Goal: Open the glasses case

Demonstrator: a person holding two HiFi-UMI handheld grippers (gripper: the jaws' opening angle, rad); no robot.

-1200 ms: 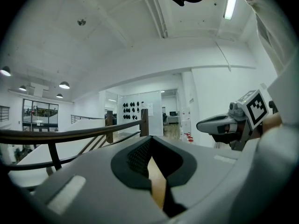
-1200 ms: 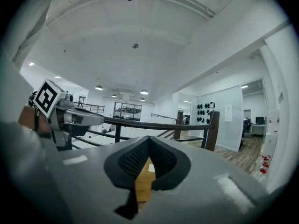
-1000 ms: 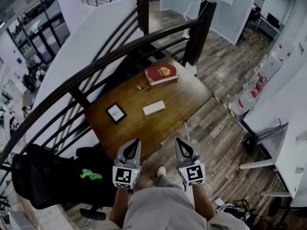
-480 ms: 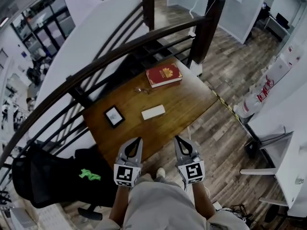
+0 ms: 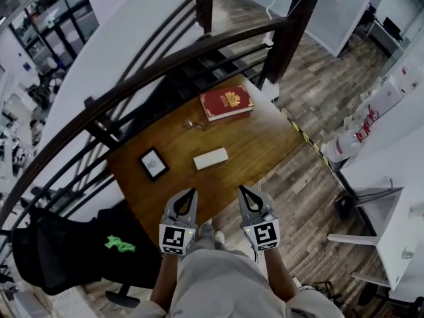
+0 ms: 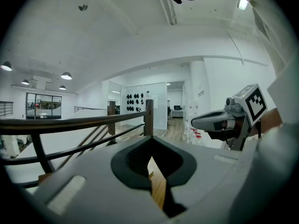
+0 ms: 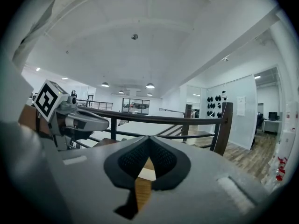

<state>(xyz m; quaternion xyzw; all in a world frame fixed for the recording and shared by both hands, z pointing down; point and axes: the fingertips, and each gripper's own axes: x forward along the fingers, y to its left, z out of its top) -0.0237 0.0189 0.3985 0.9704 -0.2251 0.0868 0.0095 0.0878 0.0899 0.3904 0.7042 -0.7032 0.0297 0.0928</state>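
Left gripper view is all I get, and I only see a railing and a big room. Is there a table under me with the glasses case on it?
Observer: Yes. In the head view a white glasses case lies near the middle of a wooden table, ahead of both grippers. It looks closed.
Operator: Is anything else on there?
Observer: A red book at the far edge, and a small black frame to the case's left.
Operator: Is my other gripper holding something?
Observer: No. The right gripper is shut and empty, by the table's near edge beside the left gripper.
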